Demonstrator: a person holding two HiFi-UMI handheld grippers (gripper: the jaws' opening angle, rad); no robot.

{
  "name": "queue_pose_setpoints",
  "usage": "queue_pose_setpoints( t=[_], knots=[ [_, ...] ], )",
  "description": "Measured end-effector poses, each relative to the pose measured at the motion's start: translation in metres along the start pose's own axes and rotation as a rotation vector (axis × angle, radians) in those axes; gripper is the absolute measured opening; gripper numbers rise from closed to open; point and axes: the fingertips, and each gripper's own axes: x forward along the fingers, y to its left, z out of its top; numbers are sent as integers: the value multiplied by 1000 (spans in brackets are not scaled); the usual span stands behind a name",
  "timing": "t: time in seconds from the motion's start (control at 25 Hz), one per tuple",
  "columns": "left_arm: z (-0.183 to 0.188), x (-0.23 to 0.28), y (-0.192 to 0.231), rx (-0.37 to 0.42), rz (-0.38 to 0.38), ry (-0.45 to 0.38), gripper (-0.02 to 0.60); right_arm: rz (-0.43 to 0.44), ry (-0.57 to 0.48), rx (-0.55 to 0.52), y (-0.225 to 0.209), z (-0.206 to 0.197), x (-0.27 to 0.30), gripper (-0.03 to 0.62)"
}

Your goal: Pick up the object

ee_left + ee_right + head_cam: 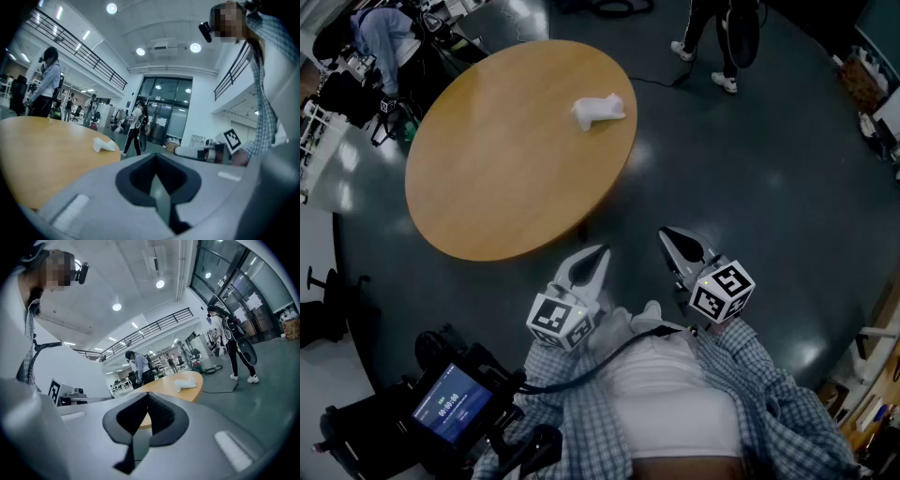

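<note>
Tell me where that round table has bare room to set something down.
Nearly all of the round table is bare: near, left and middle wood. Only the white object sits by its far right edge; nowhere is crowded.

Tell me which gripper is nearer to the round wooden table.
Left. The left gripper is held just off the near edge of the table; the right gripper is farther to the right, clearly away from that edge.
</note>
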Motion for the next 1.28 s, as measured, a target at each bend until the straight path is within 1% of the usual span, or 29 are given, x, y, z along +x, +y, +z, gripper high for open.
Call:
queue_pose_setpoints(
  t=[0.52, 0.76, 0.96, 1.12, 1.28],
  knots=[
    [0, 3, -2, 4, -5, 8, -2, 4, -1, 4, -1, 1, -1, 3],
    [1, 5, -3, 8, 5, 3, -2, -20, 1, 12, -9, 3, -3, 3],
    [4, 5, -2, 20, 15, -8, -2, -20, 8, 7, -13, 2, -4, 3],
    [7, 10, -15, 26, 45, -16, -2, -6, 15, 9, -22, 10, -16, 3],
    [15, 24, -6, 3, 85, -10, -2, 13, 43, -12, -36, 23, -10, 3]
  ],
)
